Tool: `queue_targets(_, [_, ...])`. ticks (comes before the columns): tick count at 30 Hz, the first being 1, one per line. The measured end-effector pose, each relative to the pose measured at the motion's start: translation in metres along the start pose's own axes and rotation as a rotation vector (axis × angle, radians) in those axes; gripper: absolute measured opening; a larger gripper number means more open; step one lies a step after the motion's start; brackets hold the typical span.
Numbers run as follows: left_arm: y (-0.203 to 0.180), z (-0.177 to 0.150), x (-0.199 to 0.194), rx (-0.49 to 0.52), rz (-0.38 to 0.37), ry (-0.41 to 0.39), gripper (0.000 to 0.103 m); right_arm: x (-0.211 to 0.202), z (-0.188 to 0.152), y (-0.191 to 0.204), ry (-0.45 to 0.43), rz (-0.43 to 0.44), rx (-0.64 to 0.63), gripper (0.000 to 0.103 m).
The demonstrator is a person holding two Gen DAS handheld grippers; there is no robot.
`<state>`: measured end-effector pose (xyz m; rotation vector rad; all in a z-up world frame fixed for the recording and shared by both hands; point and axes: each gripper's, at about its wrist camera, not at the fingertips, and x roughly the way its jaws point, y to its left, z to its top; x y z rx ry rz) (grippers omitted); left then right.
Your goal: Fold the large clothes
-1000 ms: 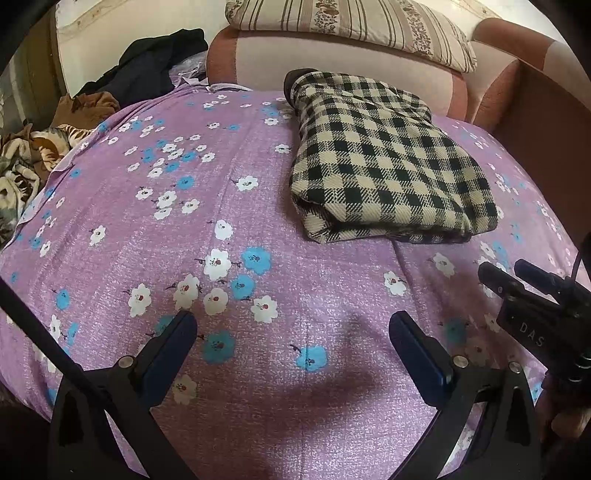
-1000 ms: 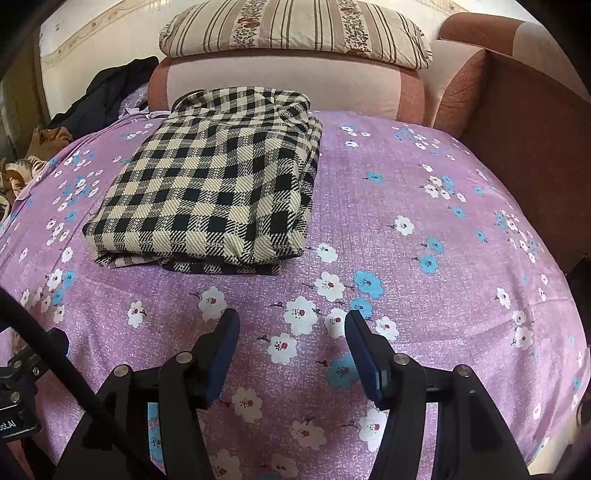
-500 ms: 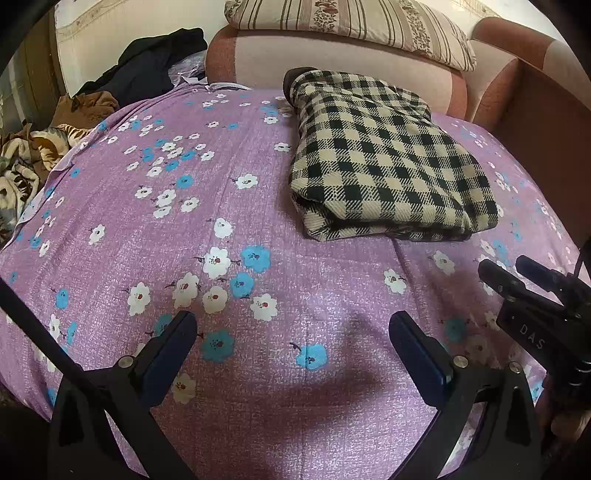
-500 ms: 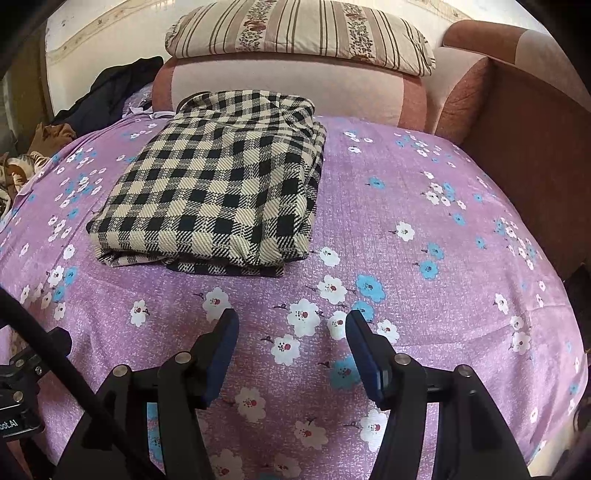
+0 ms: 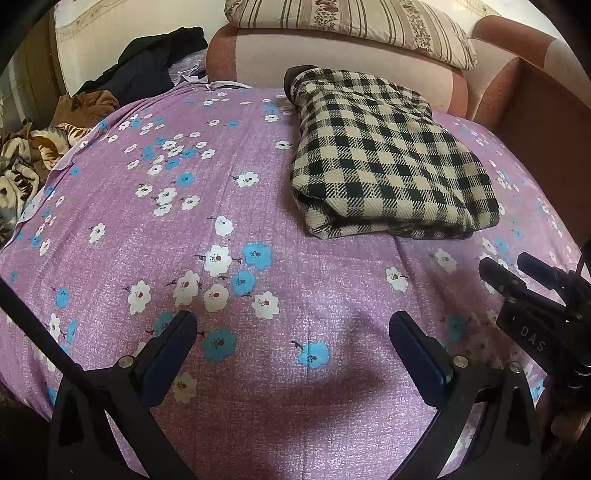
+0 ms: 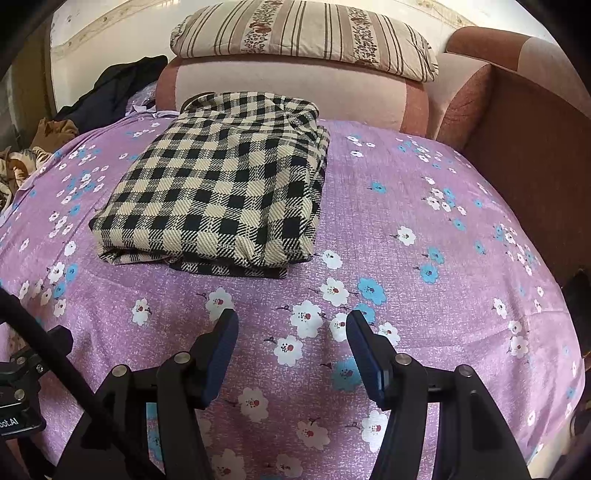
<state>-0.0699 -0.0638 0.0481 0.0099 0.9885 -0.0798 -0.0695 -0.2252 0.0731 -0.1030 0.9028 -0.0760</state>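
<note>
A black-and-cream checked garment (image 5: 388, 162) (image 6: 221, 192) lies folded in a neat rectangle on the purple flowered bedsheet (image 5: 184, 221) (image 6: 424, 240). My left gripper (image 5: 291, 328) hovers open over bare sheet, nearer than the garment and to its left, with nothing between its fingers. My right gripper (image 6: 291, 328) also stands open over the sheet, just in front of the garment's near edge, holding nothing. Part of the right tool shows at the right edge of the left wrist view.
A striped pillow (image 5: 351, 26) (image 6: 303, 37) rests on the pink and brown headboard (image 6: 288, 92) behind the garment. Dark clothes (image 5: 147, 62) and patterned fabrics (image 5: 26, 166) are heaped at the far left. A brown padded side panel (image 6: 524, 147) borders the bed on the right.
The view from both grippers has shifted only slightly, with the garment sitting a little lower in the right wrist view. Both grippers stay open and the garment has not moved.
</note>
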Motion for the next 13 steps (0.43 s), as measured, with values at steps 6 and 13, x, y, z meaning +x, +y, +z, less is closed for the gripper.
queue_targets(6, [0.0039, -0.0027, 0.0029, -0.006, -0.006, 0.011, 0.103, -0.0011, -0.0010, 0.0022, -0.004, 0.000, -0.006, 0.066])
queue_targets(13, [0.0026, -0.0030, 0.0034, 0.009, -0.011, 0.015, 0.103, 0.0000, -0.0016, 0.0028, 0.003, 0.003, -0.007, 0.066])
